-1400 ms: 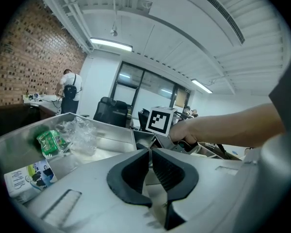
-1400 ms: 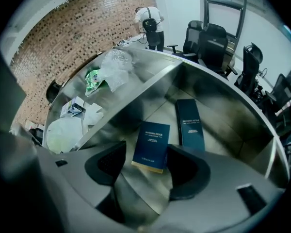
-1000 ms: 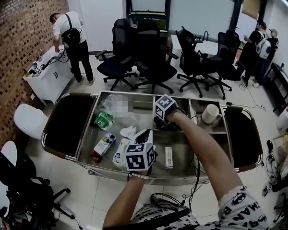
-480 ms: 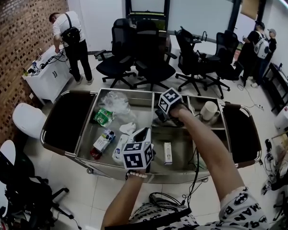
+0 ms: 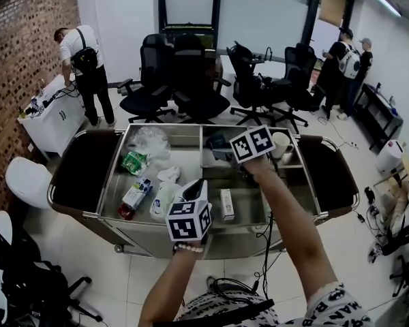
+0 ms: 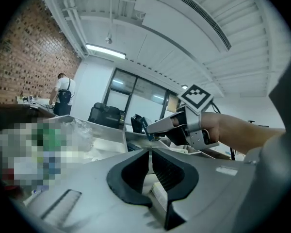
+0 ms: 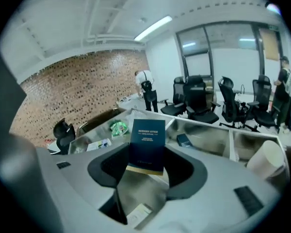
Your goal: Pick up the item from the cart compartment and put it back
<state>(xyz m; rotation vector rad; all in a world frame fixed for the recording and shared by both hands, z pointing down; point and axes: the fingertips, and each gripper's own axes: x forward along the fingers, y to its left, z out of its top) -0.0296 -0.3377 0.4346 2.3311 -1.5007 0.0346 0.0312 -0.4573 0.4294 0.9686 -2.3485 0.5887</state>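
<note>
Head view: a steel cart [image 5: 245, 240] with open compartments stands on a pale floor, with black office chairs [image 5: 191, 73] behind it. The right gripper [image 5: 225, 148] reaches over the far middle compartment and holds the dark blue box [image 5: 217, 144] clear of the cart floor. The left gripper [image 5: 194, 191] hovers over the near edge of the cart. The large left compartment holds a clear plastic bag [image 5: 148, 140] at the far edge, a green packet [image 5: 133, 162], a white bottle [image 5: 162, 199] and a small white carton [image 5: 226, 204]. A white cup [image 5: 281, 144] stands in the far right compartment. Print on these items is too small to read.

Left gripper view: the left gripper [image 6: 149, 154] has its jaws drawn together to a thin slit, with nothing between them. Beyond them is the right gripper [image 6: 153, 130], carrying the box's dark edge at its tip. A person [image 6: 63, 95] stands far off by a brick wall [image 6: 24, 67].

Right gripper view: the right gripper [image 7: 146, 164] has just been closing, and its jaws now grip the dark blue box [image 7: 147, 142] upright by its lower half. The front reads "MODERN STYLE" in pale capitals. The smaller lines below are unreadable. A gold band edges the bottom. Below lie the cart's compartments, with the green packet [image 7: 119, 127], a small dark packet [image 7: 184, 140] and the white cup [image 7: 264, 161].
</note>
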